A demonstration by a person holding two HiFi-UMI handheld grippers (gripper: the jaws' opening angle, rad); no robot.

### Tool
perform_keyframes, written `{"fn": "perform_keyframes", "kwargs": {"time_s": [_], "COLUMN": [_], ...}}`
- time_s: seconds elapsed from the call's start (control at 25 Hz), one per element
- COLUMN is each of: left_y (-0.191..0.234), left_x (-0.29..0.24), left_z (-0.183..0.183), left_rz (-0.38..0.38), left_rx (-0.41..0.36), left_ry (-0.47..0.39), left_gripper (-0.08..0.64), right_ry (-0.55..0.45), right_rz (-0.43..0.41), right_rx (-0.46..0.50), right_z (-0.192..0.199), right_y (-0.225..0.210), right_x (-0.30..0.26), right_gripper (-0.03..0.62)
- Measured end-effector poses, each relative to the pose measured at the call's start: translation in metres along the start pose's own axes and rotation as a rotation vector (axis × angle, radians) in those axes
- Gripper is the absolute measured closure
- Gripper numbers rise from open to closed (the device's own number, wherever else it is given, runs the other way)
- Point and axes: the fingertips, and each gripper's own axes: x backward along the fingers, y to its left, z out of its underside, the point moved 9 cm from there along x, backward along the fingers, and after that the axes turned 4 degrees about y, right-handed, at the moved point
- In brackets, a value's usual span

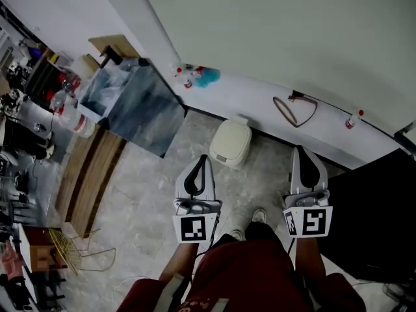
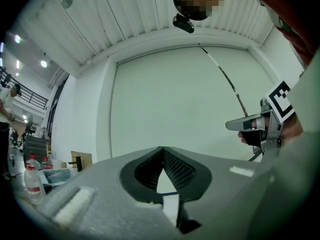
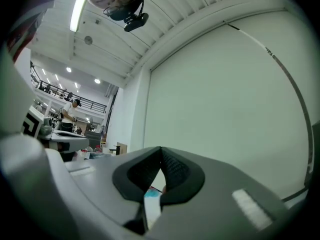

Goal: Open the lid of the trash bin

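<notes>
Trash bin (image 1: 231, 143) — beyond left hand-held gripper (image 1: 203, 158)

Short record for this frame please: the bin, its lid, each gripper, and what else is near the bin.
trash bin: cream, on the floor at the foot of the white ledge
lid: down, not yet opened
left gripper: jaws together, empty, in the air on the person's side of the bin
right gripper: jaws together, empty, off to the bin's right
contact: none; neither gripper view shows the bin
on the ledge: looped cable, bottle
</notes>
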Motion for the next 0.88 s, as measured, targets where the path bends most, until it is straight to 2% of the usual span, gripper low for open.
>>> {"fn": "perform_keyframes", "kwargs": {"time_s": [0.24,0.44,0.88], "left_y": [-0.013,-0.013,0.017], "left_x": [-0.025,-0.040,-0.072], "left_z": [0.015,0.036,0.123], "left_rz": [-0.034,-0.044,-0.025], "left_rx": [-0.021,-0.015,0.031], "left_ry": [0.034,0.085,0.229], "left_gripper": [0.554,0.554,0.554], "right_ry": [0.035,0.081,0.219], "right_rz": [-0.042,-0.075,-0.121], "right_rx": [-0.028,-0.038,-0.021], "right_z": [0.021,0.039,0.097], "right_y": [-0.021,-0.023,0.002], "right_x": [-0.025,-0.046,-0.096], "right_gripper": [0.594,0.592,0.593]}}
